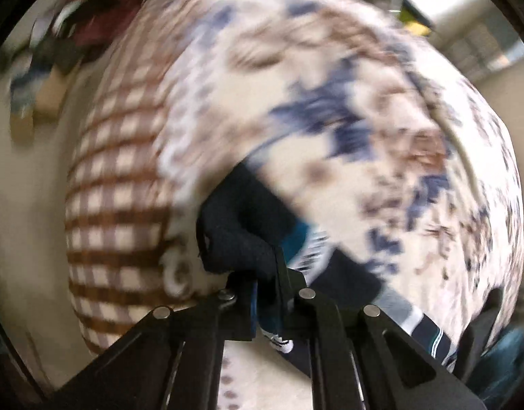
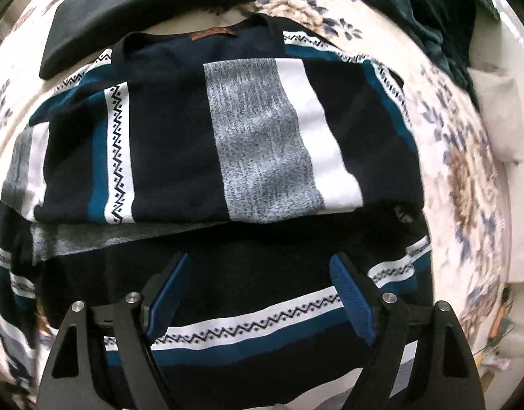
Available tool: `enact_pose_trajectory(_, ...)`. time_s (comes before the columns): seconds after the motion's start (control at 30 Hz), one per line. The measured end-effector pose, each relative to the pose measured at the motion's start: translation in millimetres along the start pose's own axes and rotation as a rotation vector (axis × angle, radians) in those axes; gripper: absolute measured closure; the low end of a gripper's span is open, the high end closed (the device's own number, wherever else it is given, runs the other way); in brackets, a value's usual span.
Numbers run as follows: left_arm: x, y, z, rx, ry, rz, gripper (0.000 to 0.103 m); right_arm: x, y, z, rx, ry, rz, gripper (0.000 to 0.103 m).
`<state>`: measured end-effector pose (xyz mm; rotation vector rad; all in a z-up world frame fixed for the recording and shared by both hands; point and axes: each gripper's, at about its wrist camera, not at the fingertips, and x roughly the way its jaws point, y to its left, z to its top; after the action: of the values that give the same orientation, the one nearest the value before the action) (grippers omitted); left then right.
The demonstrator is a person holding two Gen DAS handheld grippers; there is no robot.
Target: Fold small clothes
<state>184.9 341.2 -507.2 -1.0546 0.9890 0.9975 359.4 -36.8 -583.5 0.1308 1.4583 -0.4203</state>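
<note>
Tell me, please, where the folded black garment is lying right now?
In the right wrist view the folded black garment lies at the upper left on the floral bedspread, just beyond the striped sweater.

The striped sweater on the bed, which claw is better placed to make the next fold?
Left, probably. The left claw is already shut on a dark edge of the striped sweater. The right claw hangs open above it, gripping nothing.

In the right wrist view the striped navy, teal and white knit sweater (image 2: 227,143) fills the middle. A folded black garment (image 2: 132,10) blocks eleven o'clock and a dark green heap (image 2: 432,10) one o'clock. Bare floral bedspread (image 2: 466,171) lies free at three o'clock. The blurred left view seems mostly open bedspread.
</note>
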Motion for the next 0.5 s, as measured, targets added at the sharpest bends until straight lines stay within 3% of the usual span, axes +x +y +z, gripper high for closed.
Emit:
enact_pose_trajectory(0.1,-23.3,-56.9,2.9,0.202,-0.098,-0.006,0.098,-6.0,19.7,14.2,-0.043,-0.010,-0.026,0.018)
enact_pose_trajectory(0.23,-54.7,-126.3,-20.1,0.517,-0.221,-0.051,0.098,-9.1,8.9,17.4,-0.051,-0.043,-0.045,0.014)
enact_pose_trajectory(0.37,-76.3,-213.2,-91.8,0.798,-0.242,-0.181,0.098,-2.1,-18.2,13.0,0.004,-0.033,-0.023,0.014)
enact_pose_trajectory(0.5,-83.0,-286.1,-199.0,1.031,-0.157,-0.319,0.098,13.3,-58.1,3.3,0.099,0.013,-0.009,0.014)
